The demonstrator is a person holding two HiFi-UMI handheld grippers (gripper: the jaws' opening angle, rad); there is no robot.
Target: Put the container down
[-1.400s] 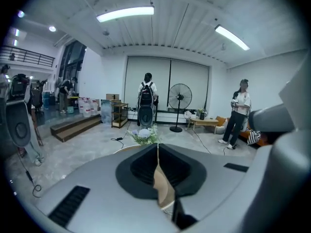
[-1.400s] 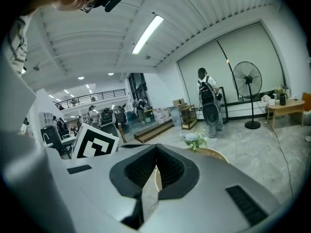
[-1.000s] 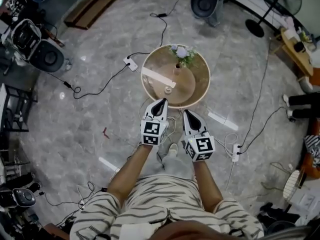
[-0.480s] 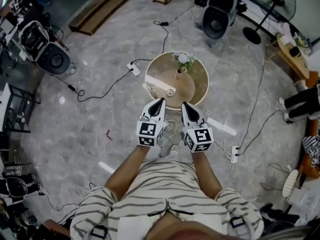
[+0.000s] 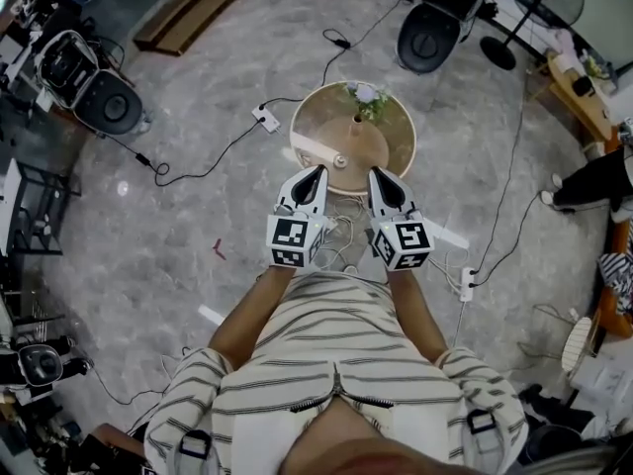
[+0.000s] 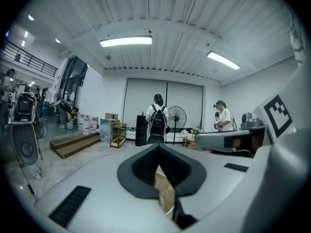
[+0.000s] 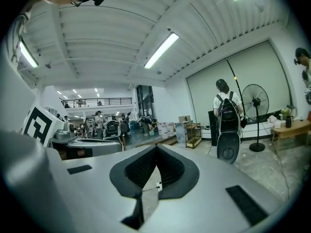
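A round wooden table (image 5: 404, 133) stands on the marble floor in front of me. On it are a thin brown vase (image 5: 357, 122) with pale flowers (image 5: 365, 94), a small round pale container (image 5: 339, 160) near the front edge, and a white strip (image 5: 310, 151). My left gripper (image 5: 315, 174) and right gripper (image 5: 380, 177) hover side by side over the table's near rim, both shut with nothing held. The left gripper's (image 6: 158, 147) pads meet in its own view. The right gripper's (image 7: 156, 147) pads meet too.
Cables and white power strips (image 5: 264, 118) (image 5: 466, 284) lie on the floor around the table. Black round machines (image 5: 107, 109) (image 5: 431, 36) stand at left and back, a standing fan (image 5: 506, 55) at back right. A person's legs (image 5: 584, 192) show at the right.
The head view has drifted, and the table sits a little higher in the picture. Both grippers stay shut and side by side at the table's near edge, raised slightly.
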